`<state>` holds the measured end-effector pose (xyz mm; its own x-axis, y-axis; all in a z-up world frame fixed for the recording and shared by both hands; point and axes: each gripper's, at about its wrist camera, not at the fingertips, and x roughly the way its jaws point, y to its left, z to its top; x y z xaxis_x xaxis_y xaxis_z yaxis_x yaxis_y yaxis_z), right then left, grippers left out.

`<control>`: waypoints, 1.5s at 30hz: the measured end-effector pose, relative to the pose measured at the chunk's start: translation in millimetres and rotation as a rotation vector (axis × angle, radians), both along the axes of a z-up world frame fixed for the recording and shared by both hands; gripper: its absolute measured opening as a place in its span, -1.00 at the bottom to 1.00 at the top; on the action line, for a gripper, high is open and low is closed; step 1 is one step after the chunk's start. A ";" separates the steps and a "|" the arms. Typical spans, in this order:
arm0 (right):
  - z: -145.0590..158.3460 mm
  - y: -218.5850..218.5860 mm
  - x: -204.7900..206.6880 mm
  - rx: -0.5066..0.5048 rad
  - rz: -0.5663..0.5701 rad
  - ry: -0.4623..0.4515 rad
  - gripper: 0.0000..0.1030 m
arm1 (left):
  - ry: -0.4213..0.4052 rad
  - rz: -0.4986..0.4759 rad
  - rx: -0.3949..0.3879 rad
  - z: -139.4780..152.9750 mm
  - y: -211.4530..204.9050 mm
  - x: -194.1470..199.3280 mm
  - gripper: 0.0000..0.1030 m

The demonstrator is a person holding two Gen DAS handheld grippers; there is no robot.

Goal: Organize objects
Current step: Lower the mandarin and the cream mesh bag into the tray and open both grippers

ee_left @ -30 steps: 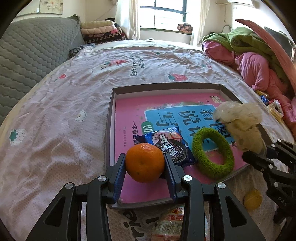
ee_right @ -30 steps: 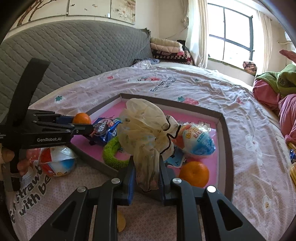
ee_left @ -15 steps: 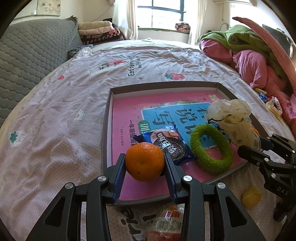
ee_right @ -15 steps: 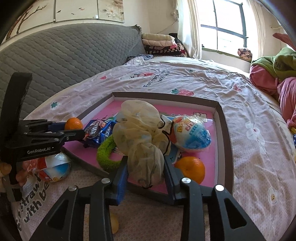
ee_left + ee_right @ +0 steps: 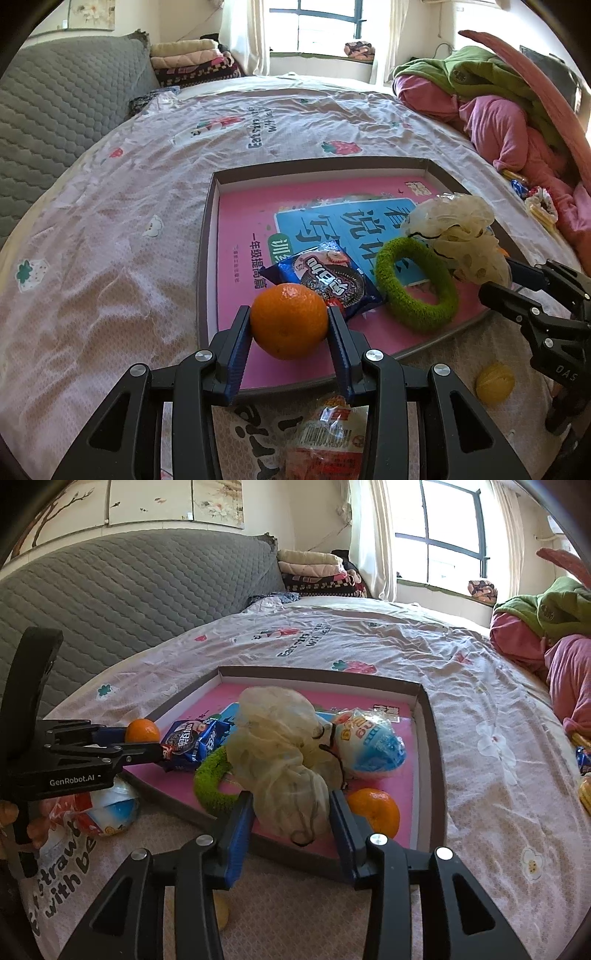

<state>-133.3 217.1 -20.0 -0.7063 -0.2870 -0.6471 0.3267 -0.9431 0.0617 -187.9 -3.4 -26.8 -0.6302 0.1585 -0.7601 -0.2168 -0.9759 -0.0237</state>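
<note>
Bedspread (image 5: 110, 240) bears tray (image 5: 207, 258) holding cookie packet (image 5: 325, 273), green ring (image 5: 413, 288), mesh bag (image 5: 280, 753).

Both cameras sit low and close at the near edge of the tray (image 5: 207, 258) (image 5: 430, 738), looking across it toward the window; both see it.

Angled downward side by side, the left claw (image 5: 290, 325) stands clamped with both blue pads pressed on an orange (image 5: 289, 320), while the right claw (image 5: 291, 812) is spreading its jaws, a pale mesh bag (image 5: 284, 760) loose between its fingers (image 5: 240, 821).
</note>
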 end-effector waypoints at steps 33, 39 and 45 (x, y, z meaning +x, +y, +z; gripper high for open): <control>7.9 4.4 10.4 -0.003 -0.008 0.055 0.09 | -0.045 0.015 0.016 -5.3 -13.4 -0.7 -0.18; 8.7 4.4 10.9 -0.003 -0.008 0.055 0.09 | -0.028 0.032 0.019 -1.3 -19.1 -0.6 -0.17; 11.2 2.7 12.9 -0.005 -0.003 0.068 0.09 | -0.008 0.024 0.023 4.7 -17.1 2.0 -0.14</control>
